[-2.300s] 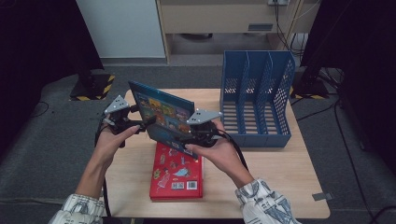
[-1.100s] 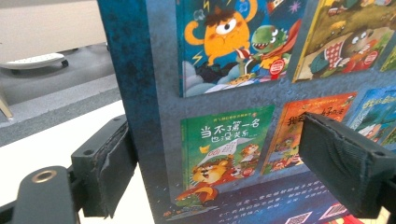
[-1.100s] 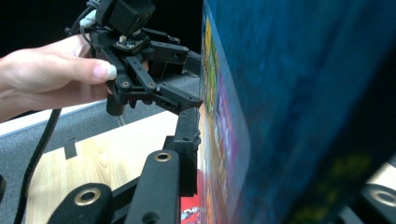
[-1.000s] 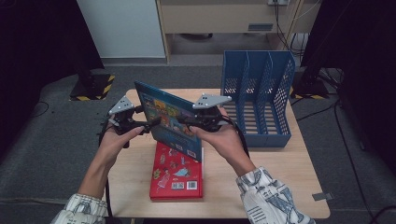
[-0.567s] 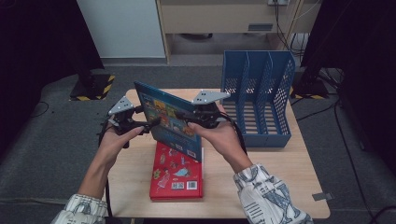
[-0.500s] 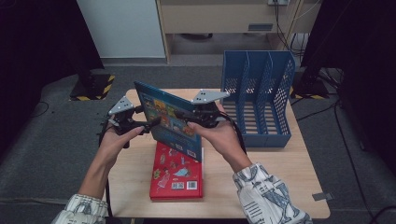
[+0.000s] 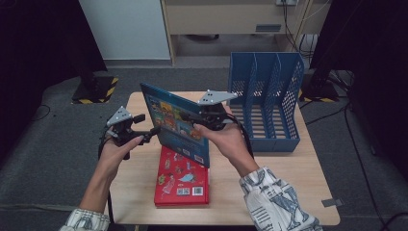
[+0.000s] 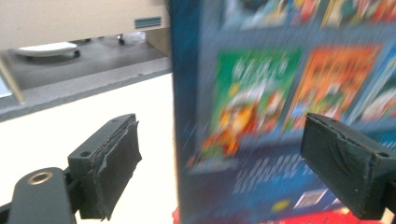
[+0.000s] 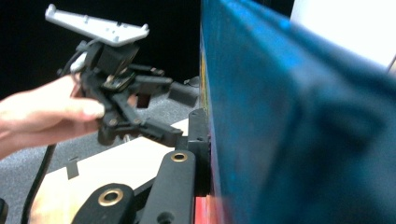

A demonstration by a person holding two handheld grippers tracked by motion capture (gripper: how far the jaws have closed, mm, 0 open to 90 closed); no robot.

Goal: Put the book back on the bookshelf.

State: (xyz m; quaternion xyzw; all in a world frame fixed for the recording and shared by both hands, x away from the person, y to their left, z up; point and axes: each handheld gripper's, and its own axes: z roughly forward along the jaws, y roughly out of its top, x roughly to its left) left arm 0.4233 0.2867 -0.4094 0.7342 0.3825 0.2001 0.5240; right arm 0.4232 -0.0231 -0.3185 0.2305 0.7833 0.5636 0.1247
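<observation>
Right tool (image 7: 204,118) clamped on blue picture book (image 7: 175,122) held upright above surface (image 7: 269,168), left tool (image 7: 149,132) gaping wide at book's edge, pads clear, red book (image 7: 183,180) flat below

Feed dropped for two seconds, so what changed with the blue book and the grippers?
The left gripper let go of the blue book, jaws just opening, and backed off left. The right gripper closed on it and holds it alone. Red book and rack unmoved.
</observation>
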